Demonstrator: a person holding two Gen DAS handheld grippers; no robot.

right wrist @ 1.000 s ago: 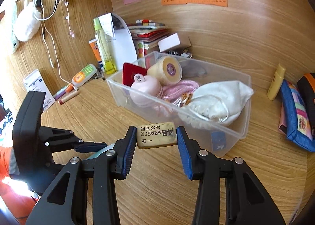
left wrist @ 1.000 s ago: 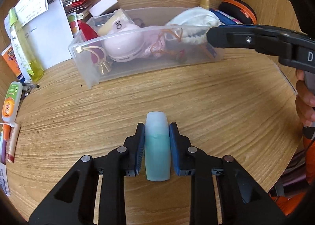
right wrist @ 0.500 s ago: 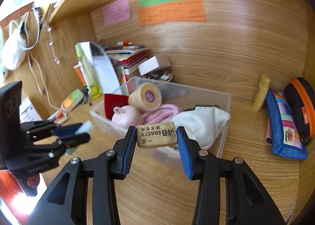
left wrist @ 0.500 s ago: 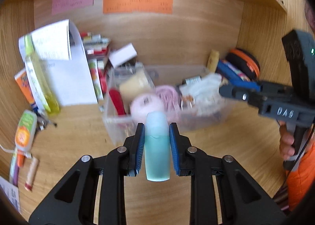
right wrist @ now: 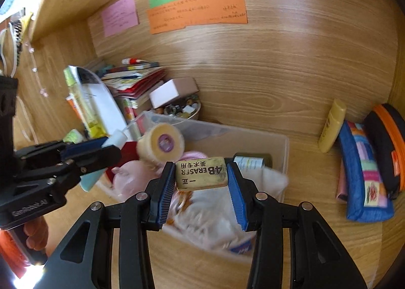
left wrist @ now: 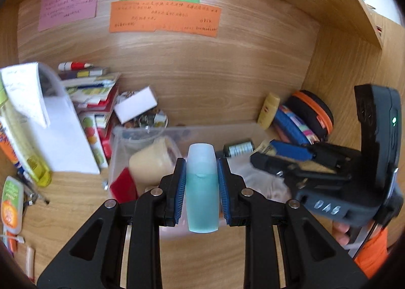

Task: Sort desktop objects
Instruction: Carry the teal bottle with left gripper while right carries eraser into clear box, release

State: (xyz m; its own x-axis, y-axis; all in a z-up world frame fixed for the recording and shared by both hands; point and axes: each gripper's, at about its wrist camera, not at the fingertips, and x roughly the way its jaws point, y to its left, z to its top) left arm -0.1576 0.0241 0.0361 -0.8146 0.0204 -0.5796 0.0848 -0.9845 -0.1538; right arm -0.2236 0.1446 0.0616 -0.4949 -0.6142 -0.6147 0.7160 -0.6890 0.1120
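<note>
While its blue pads (left wrist: pixel 178 189) pinch a teal bottle (left wrist: pixel 202 191) from both sides, the left gripper (left wrist: pixel 201 189) hangs above the near edge of the clear bin (left wrist: pixel 119 144), the bottle's long axis running straight along the fingers and its pale capped end pointing away from the hand toward the back panel. Beside it, the right gripper (right wrist: pixel 201 187) clamps a worn tan eraser (right wrist: pixel 201 174) crosswise, the long axis spanning pad to pad, its printed face turned up and the lettering reading upside down in the right wrist view. Both loads sit over the bin, which holds a cream tape roll (right wrist: pixel 162 142), a pink rounded item (right wrist: pixel 134 177), a red card (left wrist: pixel 124 187) and a white cloth bag (right wrist: pixel 215 215). Left of the bin stand a stack of books (left wrist: pixel 93 91) and a yellow-green spray bottle (left wrist: pixel 27 147); behind it a white box (left wrist: pixel 136 106) rests on a small bowl of oddments. Right of the bin lie a yellow tube (right wrist: pixel 331 124), a blue patterned pouch (right wrist: pixel 364 175) and a black case with orange trim (right wrist: pixel 387 147). Pink, green and orange notes (left wrist: pixel 164 18) are stuck to the panel above the bin.
</note>
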